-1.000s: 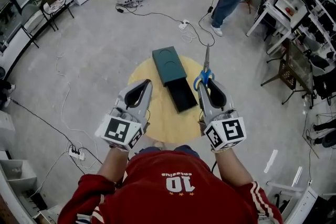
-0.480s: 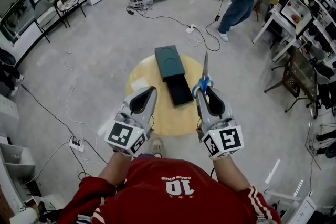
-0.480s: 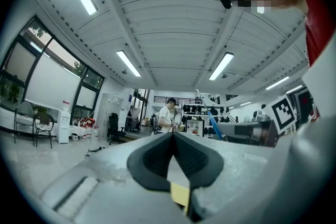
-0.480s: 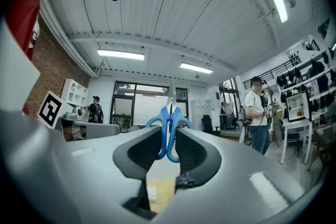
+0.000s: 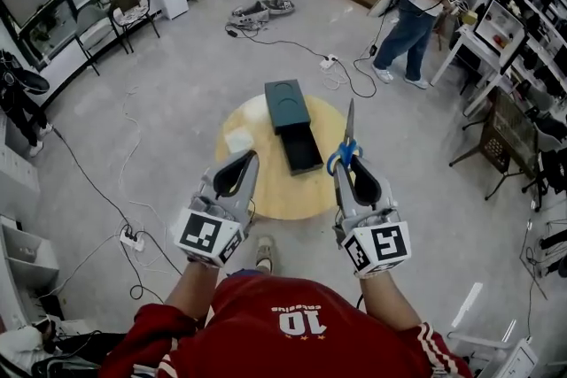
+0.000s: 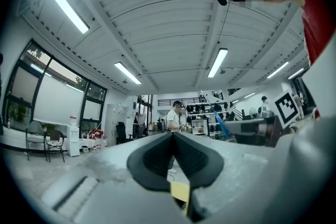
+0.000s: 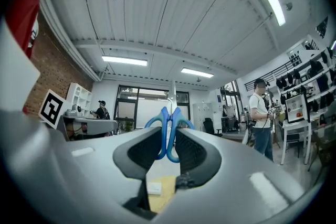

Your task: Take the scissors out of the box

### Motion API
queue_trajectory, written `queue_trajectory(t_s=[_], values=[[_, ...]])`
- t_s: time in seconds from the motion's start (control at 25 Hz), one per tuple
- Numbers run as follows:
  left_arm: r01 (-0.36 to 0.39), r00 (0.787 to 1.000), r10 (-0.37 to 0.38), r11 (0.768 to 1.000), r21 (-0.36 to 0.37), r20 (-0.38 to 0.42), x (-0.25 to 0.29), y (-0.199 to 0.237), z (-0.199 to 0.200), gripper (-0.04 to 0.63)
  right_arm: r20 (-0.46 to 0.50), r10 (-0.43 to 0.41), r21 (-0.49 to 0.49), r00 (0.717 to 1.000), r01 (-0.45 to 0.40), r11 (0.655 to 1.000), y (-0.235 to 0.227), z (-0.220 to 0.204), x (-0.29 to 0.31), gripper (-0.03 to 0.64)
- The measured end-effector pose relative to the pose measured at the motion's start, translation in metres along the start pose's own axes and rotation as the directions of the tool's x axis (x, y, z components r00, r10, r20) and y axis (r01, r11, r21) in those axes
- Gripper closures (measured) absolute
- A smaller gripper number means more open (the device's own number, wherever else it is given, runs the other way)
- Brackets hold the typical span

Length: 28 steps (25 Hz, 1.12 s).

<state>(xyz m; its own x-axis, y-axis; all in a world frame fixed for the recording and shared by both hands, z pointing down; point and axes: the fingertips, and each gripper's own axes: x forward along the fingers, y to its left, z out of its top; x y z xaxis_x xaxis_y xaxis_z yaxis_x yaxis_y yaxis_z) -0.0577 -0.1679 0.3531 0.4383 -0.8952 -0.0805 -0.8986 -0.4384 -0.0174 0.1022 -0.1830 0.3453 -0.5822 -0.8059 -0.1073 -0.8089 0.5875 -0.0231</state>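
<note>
Round table farther off, right gripper carrying scissors back from box

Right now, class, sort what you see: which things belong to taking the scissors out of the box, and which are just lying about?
Job: scissors, clamped in the right gripper; green box, slid open.
Lying about: white card on the round table; power strip on the floor.
</note>
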Motion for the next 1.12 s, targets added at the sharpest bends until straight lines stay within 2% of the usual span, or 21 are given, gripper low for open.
queue_trajectory(t_s=[0.56,1.12], values=[[-0.035,0.999,0.035,0.999,0.004,0.012,-0.031,-0.022,0.014,0.592,0.001,0.015,-0.01,1.0,-0.015,1.0,0.012,0.012,-0.023,0.531],[-0.025,0.999,0.025,0.999,0.023,0.027,-0.036,-0.03,0.024,0.592,0.014,0.013,-0.007,1.0,-0.013,1.0,0.017,0.024,-0.034,0.532]])
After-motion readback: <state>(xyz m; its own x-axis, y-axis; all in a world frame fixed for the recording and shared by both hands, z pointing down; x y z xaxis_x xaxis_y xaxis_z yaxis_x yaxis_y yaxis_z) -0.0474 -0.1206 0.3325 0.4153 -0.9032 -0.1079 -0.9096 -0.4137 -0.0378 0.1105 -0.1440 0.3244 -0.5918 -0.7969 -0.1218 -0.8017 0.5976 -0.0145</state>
